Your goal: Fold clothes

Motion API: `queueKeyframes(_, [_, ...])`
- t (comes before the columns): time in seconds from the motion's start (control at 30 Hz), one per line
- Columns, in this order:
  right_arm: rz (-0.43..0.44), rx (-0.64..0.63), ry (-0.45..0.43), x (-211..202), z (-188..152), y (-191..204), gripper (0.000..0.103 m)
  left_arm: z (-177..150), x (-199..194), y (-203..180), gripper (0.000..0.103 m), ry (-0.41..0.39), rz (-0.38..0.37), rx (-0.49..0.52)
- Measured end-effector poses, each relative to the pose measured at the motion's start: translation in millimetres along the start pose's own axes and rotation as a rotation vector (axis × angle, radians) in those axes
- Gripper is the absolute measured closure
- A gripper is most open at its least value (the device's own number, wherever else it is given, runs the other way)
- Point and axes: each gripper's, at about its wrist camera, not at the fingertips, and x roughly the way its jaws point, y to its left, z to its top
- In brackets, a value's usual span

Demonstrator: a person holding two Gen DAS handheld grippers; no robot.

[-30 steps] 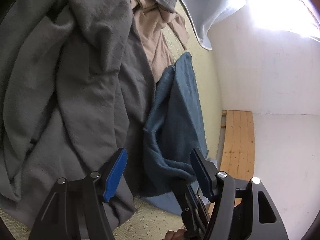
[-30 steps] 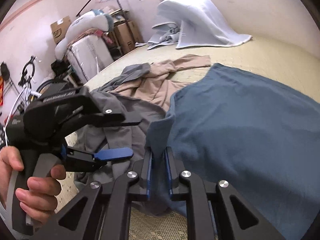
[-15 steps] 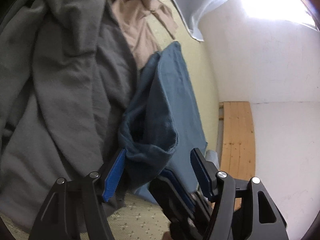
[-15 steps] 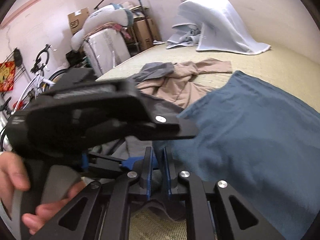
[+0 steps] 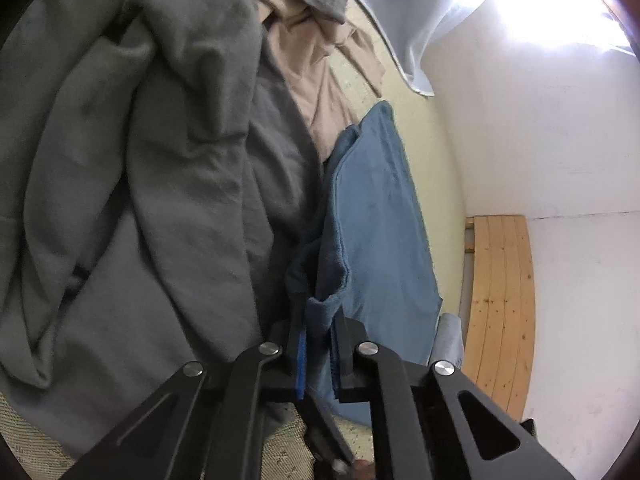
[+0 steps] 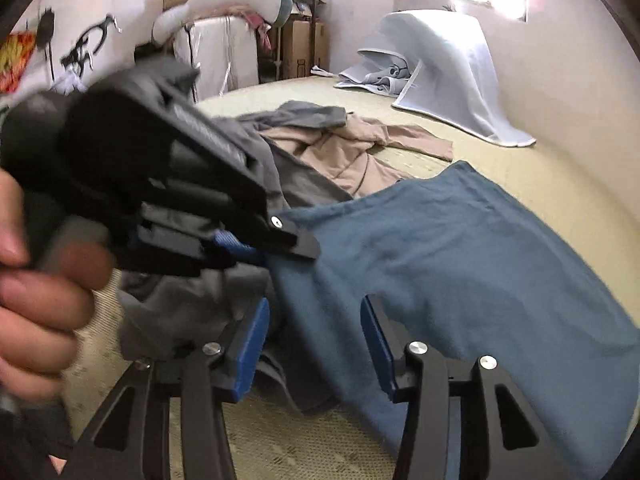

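In the left wrist view, a big grey garment [image 5: 132, 184] fills the frame from nine to twelve o'clock, heaped in thick folds on the pale woven mat [image 5: 424, 128]. Toward one o'clock a tan garment [image 5: 316, 80] lies partly under it, and past that a light blue-white sheet [image 5: 416, 12] hangs against the white wall [image 5: 540, 128]. Near the centre, the blue garment [image 5: 380, 220] runs in a long strip down to six o'clock, where the left gripper [image 5: 319, 354] has its fingers pressed tight on a bunched corner of the cloth, blue pads sandwiching the fabric. At four o'clock a wooden slatted panel [image 5: 504, 304] lies along the base of the wall.

In the right wrist view, a hand [image 6: 36, 292] at nine o'clock grasps the left gripper's black body, motion-blurred, its tip touching the blue garment's edge near the centre. The right gripper [image 6: 316, 344] at six o'clock stands with its fingers spread wide, holding nothing, the blue garment's edge lying between and beyond them. The blue garment spreads flat from the centre out to four o'clock. At eleven o'clock stand cardboard boxes [image 6: 296, 40] and a white bundle [image 6: 224, 56]; at one o'clock the sheet drapes over something hidden.
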Motion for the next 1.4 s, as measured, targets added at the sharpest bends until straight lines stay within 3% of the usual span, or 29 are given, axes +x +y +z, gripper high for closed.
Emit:
queueKeyframes(0.1, [-0.043, -0.053, 0.001, 4.6, -0.3, 6.2, 0.054, -2.4, -5.2, -1.8, 0.096, -0.005, -0.021, 0.009])
queueKeyframes(0.17, [-0.07, -0.094, 0.005, 7.0, 1.1, 11.0, 0.065, -1.3, -8.9, -1.9, 0.096, -0.012, -0.032, 0.007])
queueKeyframes(0.2, [-0.084, -0.112, 0.01, 8.2, 1.8, 13.0, 0.088, -0.3, -9.4, -1.1, 0.096, -0.012, -0.032, -0.001])
queueKeyframes(0.23, [-0.11, -0.127, 0.015, 9.1, 2.4, 14.2, 0.1, -0.1, -10.1, 0.5, 0.096, -0.011, -0.027, -0.01])
queueKeyframes(0.27, [-0.119, -0.133, 0.011, 8.4, 3.4, 13.9, 0.1, 0.2, -10.4, 3.0, 0.094, -0.016, -0.023, -0.025])
queueKeyframes(0.33, [-0.111, -0.122, 0.003, 6.0, 6.0, 10.8, 0.101, -0.1, -10.6, 8.1, 0.081, -0.013, -0.049, -0.057])
queueKeyframes(0.4, [-0.11, -0.113, -0.005, 3.5, 8.8, 7.7, 0.101, -5.1, -15.2, 9.6, 0.046, -0.004, -0.092, -0.067])
queueKeyframes(0.47, [-0.105, -0.106, -0.011, 1.2, 11.9, 5.4, 0.102, -7.4, -14.8, 5.5, 0.038, -0.006, -0.104, -0.054])
queueKeyframes(0.6, [-0.099, -0.108, -0.019, -1.2, 15.9, 2.8, 0.102, -11.3, -13.3, -0.1, 0.035, -0.007, -0.11, -0.039])
queueKeyframes(0.9, [-0.089, -0.095, -0.032, -0.3, 13.4, -0.1, 0.102, -9.0, 0.3, -3.8, 0.036, -0.037, -0.052, -0.044])
queueKeyframes(1.07, [-0.076, -0.082, -0.037, -1.1, 11.8, -5.3, 0.102, -9.0, 2.2, -9.0, 0.037, -0.037, -0.067, -0.03])
queueKeyframes(1.13, [-0.071, -0.092, -0.039, -2.0, 11.4, -5.0, 0.101, -10.9, 1.9, -8.7, 0.051, -0.021, -0.052, -0.025])
queueKeyframes(1.2, [-0.062, -0.093, -0.043, -3.4, 11.0, -5.9, 0.101, -11.5, 5.2, -9.5, 0.079, -0.001, -0.026, -0.017])
queueKeyframes(1.23, [-0.057, -0.091, -0.045, -4.2, 10.9, -6.7, 0.101, -11.5, 5.2, -10.1, 0.087, 0.001, -0.022, -0.015])
queueKeyframes(1.4, [-0.079, -0.103, -0.061, -11.2, 5.9, -6.4, 0.095, -11.2, -2.8, -19.0, 0.093, -0.012, -0.041, 0.013])
